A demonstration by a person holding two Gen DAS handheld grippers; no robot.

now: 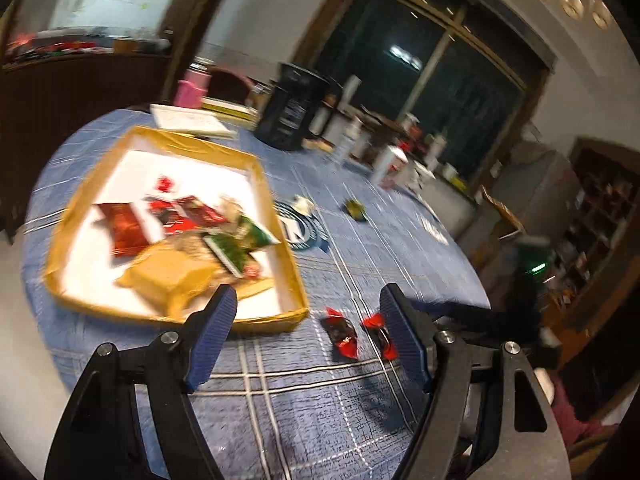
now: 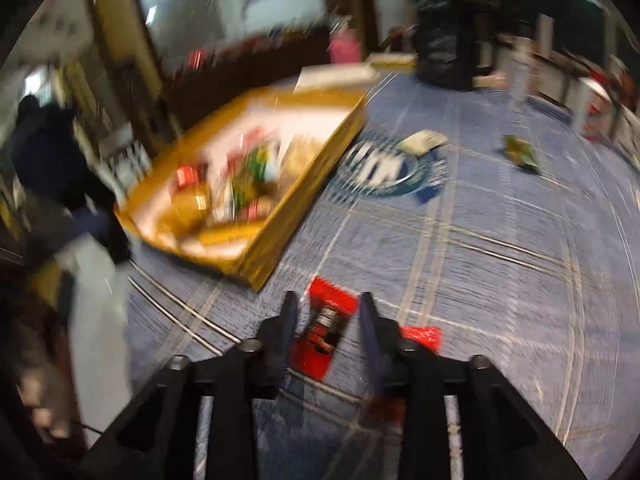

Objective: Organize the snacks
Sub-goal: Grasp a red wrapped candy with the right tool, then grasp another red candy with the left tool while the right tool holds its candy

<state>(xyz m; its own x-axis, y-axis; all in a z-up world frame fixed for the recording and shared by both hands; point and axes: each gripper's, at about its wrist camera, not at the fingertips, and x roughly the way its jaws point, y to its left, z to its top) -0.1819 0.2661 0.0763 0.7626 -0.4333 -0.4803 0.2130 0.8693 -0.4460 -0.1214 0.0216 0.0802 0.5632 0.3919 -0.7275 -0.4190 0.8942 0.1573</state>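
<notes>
The left tongs are hanging wide apart with nothing in them. Two red candies are lying on the desk just ahead, by the right finger. The right tongs are parted too, a red candy lying loose between them. The gold tray of snacks is sitting ahead, to the left.

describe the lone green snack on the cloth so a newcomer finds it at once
Start at the gold tray on the blue checked tablecloth. Past its far right side and the round printed emblem lies a small green-yellow packet, alone. The other loose snacks, two candies near the tray's corner, are red.
</notes>
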